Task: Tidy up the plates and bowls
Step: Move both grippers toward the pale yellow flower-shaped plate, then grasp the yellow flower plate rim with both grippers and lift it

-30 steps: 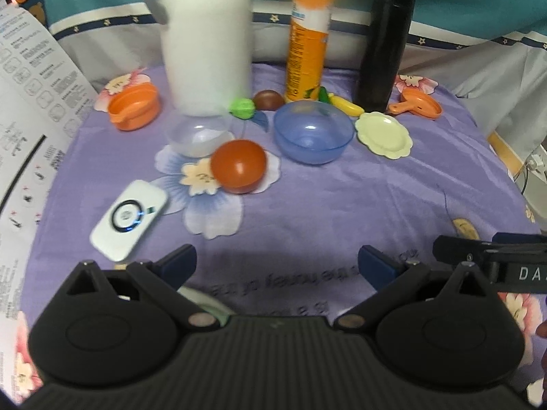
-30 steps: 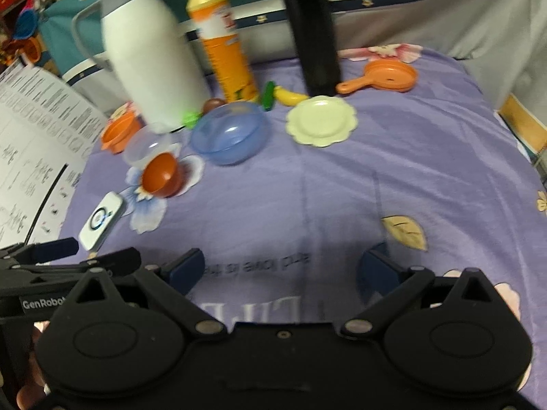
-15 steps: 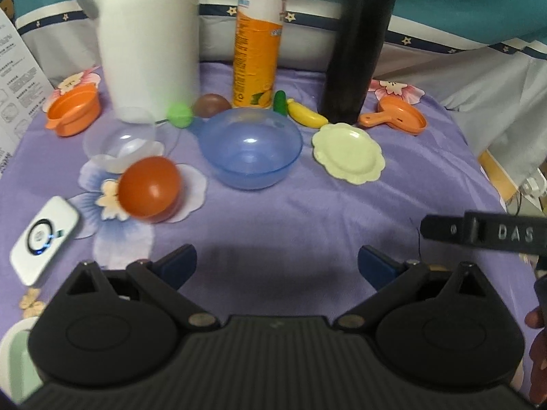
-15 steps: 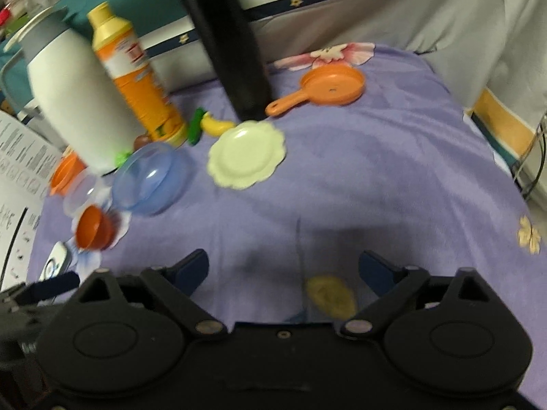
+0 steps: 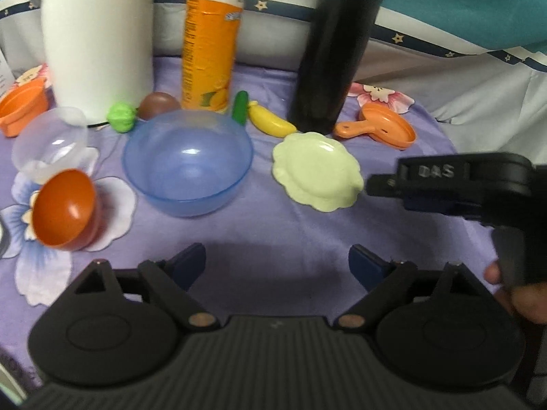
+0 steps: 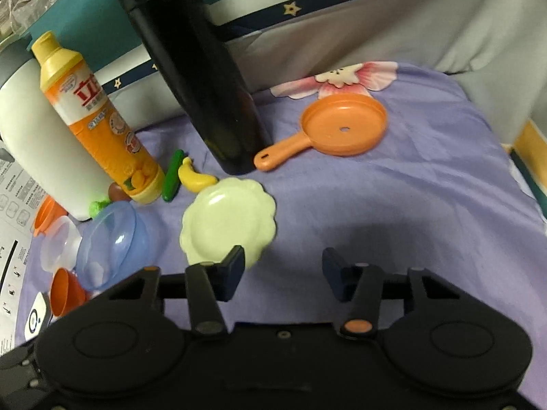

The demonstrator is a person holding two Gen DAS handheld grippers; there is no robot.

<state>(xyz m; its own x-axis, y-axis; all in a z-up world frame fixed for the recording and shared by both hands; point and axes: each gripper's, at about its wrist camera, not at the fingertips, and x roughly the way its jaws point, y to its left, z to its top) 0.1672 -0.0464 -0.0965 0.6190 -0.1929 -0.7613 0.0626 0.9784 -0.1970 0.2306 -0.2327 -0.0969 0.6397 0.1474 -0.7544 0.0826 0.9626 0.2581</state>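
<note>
On the purple flowered cloth (image 6: 393,205) lay the pale green scalloped plastic plate (image 6: 227,220), just right of the translucent blue plastic bowl (image 5: 187,167). The right gripper (image 6: 282,271) hovered at the plate's near rim, its jaws just narrowing, nothing between them. The left gripper (image 5: 277,263) hung open and empty before the bowl, jaws closing slightly. An orange plastic bowl (image 5: 63,210) lay tipped at left.

On the cloth (image 5: 290,232), the bowl (image 5: 188,167) lies left of the plate (image 5: 316,171). Two smaller bowls (image 5: 65,212) lie left of the bowl. Behind stand the jug (image 5: 97,34), bottle (image 5: 210,41) and flask (image 5: 335,44). The pan (image 5: 386,128) lies right of the flask.
</note>
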